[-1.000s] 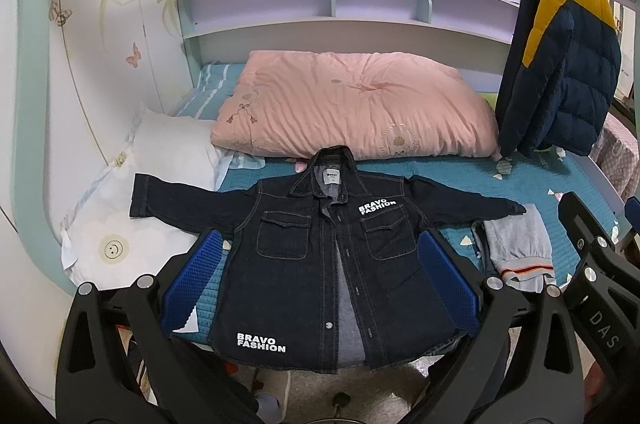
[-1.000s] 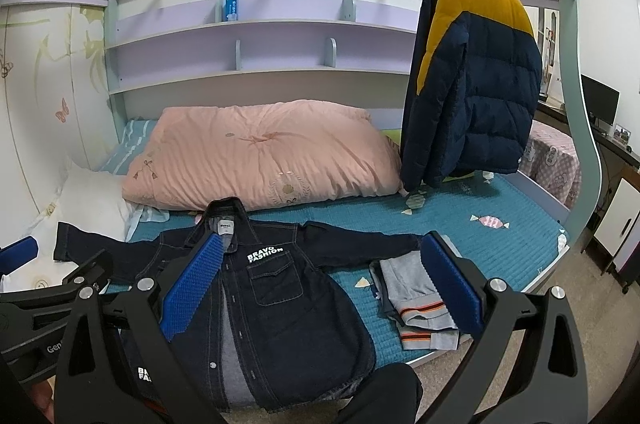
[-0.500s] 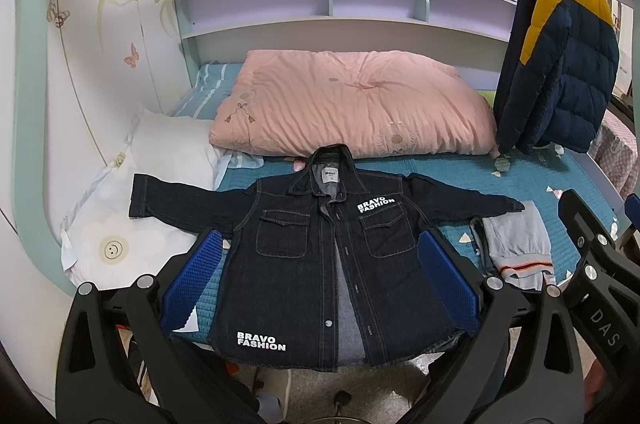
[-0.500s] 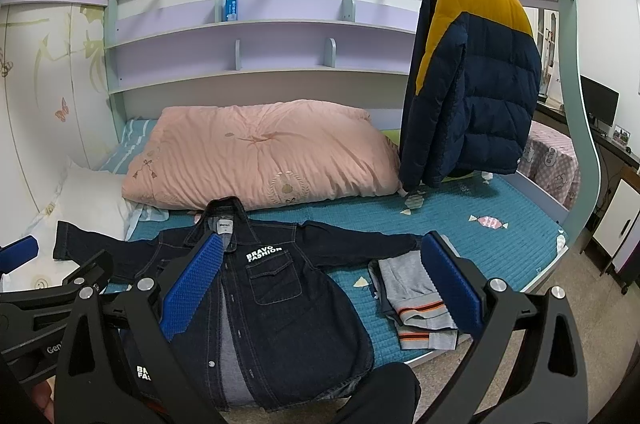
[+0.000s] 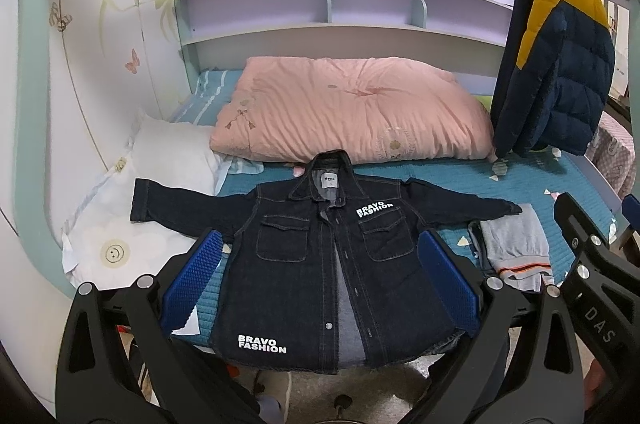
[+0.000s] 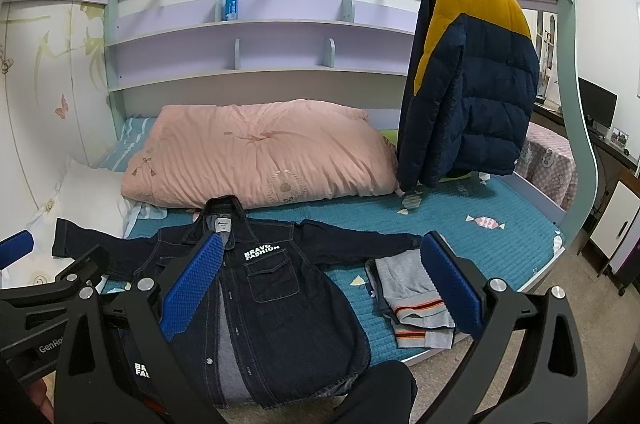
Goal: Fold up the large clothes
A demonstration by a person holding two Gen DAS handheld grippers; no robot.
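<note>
Through the left wrist camera I see my left gripper [image 5: 320, 278] with its blue pads spread wide and nothing between them, held above the near edge of the bed [image 5: 520, 183]. The dark denim jacket [image 5: 320, 256] lies flat on the teal bedspread, front up, collar toward the pink duvet [image 5: 352, 111], both sleeves stretched out sideways. Its left-hand sleeve reaches onto the white pillow [image 5: 120, 224]; its hem hangs just over the bed's edge. A folded grey garment [image 5: 516, 252] sits just beside the other sleeve's cuff. A navy and yellow puffer coat [image 5: 556, 63] hangs at the far right. Part of my right gripper shows at the right edge.

Through the right wrist camera, my right gripper [image 6: 320, 284] is likewise wide apart and empty. The denim jacket [image 6: 272, 288] lies below and left of it, the grey garment [image 6: 412, 292] under the right pad. The left gripper [image 6: 60, 288] shows at the left edge.
</note>
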